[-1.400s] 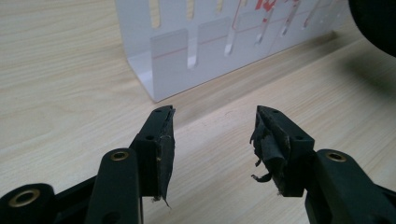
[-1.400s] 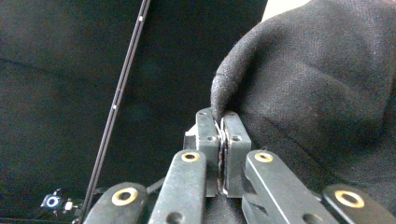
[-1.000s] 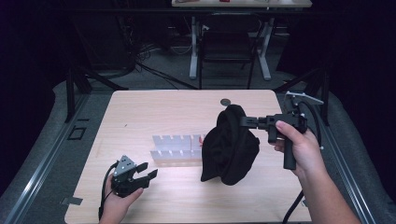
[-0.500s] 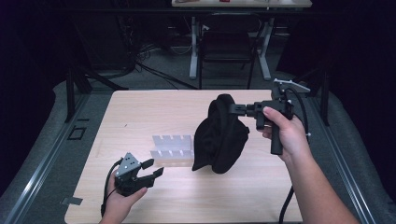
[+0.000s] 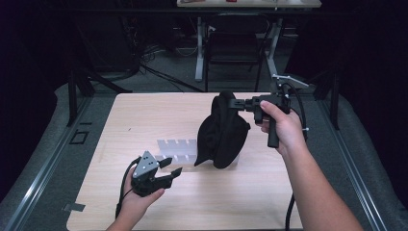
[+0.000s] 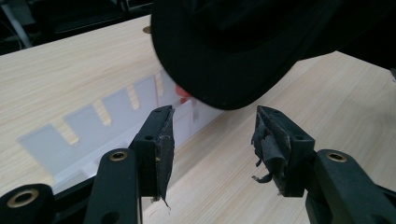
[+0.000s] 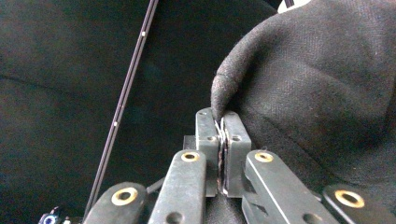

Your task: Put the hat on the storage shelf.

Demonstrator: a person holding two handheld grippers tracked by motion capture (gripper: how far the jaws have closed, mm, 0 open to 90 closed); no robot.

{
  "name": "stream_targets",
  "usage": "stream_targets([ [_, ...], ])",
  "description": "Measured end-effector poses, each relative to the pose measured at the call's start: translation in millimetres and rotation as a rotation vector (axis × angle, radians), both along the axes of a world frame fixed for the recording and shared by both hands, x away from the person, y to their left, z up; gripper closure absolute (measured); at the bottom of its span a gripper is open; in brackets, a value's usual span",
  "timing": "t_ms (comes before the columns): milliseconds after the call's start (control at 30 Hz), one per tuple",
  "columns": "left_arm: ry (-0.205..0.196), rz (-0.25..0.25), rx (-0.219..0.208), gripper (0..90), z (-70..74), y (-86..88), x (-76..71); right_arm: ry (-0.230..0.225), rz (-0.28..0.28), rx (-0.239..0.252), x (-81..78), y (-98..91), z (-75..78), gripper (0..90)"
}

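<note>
Hat (image 5: 222,132) right of rack (image 5: 177,149)

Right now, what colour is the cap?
Black, plainest in the high view: the cap.

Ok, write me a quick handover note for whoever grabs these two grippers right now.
Right gripper: shut on a pinch of the black cap, which hangs above the table.
Left gripper: open, nothing in it, near the front left of the table, jaws pointing toward the cap.
White slotted rack: flat on the table, partly behind the cap.
Done: cap lifted.
Left: probably take the brim with the left gripper and set the cap down; the spot is unclear.
</note>
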State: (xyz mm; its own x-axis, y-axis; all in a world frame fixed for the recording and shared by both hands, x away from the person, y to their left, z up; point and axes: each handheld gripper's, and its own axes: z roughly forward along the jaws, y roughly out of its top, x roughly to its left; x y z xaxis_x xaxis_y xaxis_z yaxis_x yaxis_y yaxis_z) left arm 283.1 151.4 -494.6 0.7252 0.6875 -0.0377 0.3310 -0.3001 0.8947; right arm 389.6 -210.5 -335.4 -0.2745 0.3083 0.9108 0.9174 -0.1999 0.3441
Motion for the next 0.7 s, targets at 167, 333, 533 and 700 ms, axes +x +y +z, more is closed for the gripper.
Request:
stream_targets([
  [167,-0.019,-0.03,0.004,48.0,5.0,-16.3,3.1,0.007,-0.004,-0.004,7.6,0.6,-4.5,88.1],
  [333,-0.043,-0.056,0.022,48.4,9.9,-34.2,6.2,0.006,-0.007,0.003,10.2,3.2,-5.3,88.1],
  [533,-0.065,-0.054,0.073,52.3,9.8,-52.4,12.3,0.002,-0.007,-0.008,12.1,7.2,-5.0,88.1],
  [700,-0.061,-0.052,0.085,59.9,8.4,-61.6,16.2,0.002,-0.008,-0.009,12.9,11.4,-4.4,88.0],
])
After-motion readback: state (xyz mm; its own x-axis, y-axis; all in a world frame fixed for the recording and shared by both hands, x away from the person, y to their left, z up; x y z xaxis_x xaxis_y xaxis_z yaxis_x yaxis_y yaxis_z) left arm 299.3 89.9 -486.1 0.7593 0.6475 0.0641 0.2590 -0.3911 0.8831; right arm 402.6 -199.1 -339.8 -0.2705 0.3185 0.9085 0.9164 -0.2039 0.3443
